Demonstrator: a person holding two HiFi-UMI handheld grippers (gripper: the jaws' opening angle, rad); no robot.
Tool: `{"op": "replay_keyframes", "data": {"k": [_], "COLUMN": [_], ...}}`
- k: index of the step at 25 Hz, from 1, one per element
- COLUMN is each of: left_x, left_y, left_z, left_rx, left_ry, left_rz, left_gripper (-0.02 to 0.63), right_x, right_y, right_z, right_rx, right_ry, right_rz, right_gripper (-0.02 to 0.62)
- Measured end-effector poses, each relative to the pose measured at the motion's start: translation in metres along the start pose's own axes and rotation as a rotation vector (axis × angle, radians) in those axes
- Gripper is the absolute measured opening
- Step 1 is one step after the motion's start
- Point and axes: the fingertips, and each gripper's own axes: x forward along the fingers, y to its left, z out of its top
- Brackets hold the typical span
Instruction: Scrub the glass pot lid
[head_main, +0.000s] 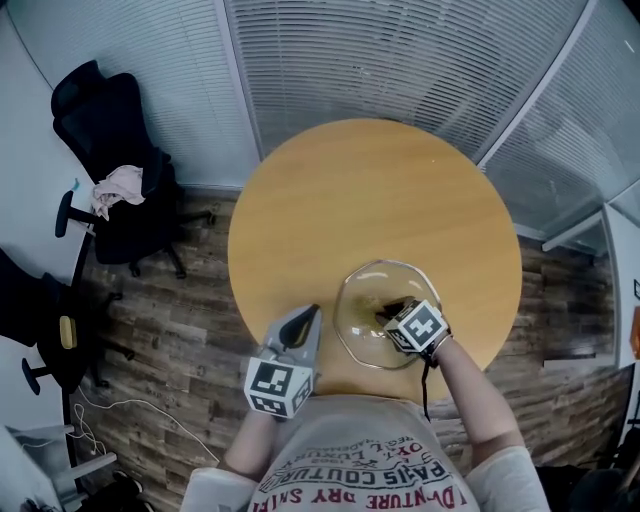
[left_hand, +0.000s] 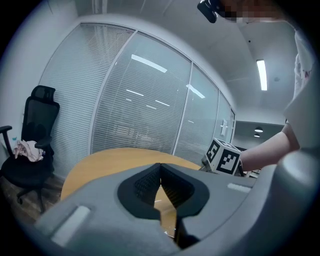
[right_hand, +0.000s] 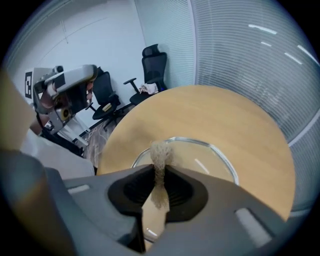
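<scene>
Reaching over glass lid (head_main: 362, 325), right gripper (head_main: 389, 311) clamps scrubber (right_hand: 160, 156) (left gripper (head_main: 308, 316) closed).

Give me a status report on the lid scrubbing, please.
Left gripper shut, empty. Right gripper shut on scrub pad, over glass lid on table. Nothing in the way.
</scene>
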Motion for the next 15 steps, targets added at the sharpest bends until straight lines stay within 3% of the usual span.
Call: {"op": "replay_keyframes", "data": {"k": [5, 10, 15], "left_x": [0.006, 0.009, 0.012], "left_y": [0.012, 0.027, 0.039], "left_z": [0.001, -0.003, -0.006], "left_rx": [0.002, -0.004, -0.017], "left_ry": [0.006, 0.025, 0.034], "left_rz": [0.006, 0.03, 0.045], "left_gripper": [0.008, 0.008, 0.006], "right_x": [-0.003, 0.008, 0.023], "right_y": [-0.055, -0.115, -0.15], "right_z": [0.023, 0.007, -0.016], "right_rx": [0.075, 0.136, 0.213], "right_ry": [-0.057, 0.027, 0.117], "right_rz": [-0.159, -0.246, -0.277], "right_gripper": [0.061, 0.061, 0.061]}}
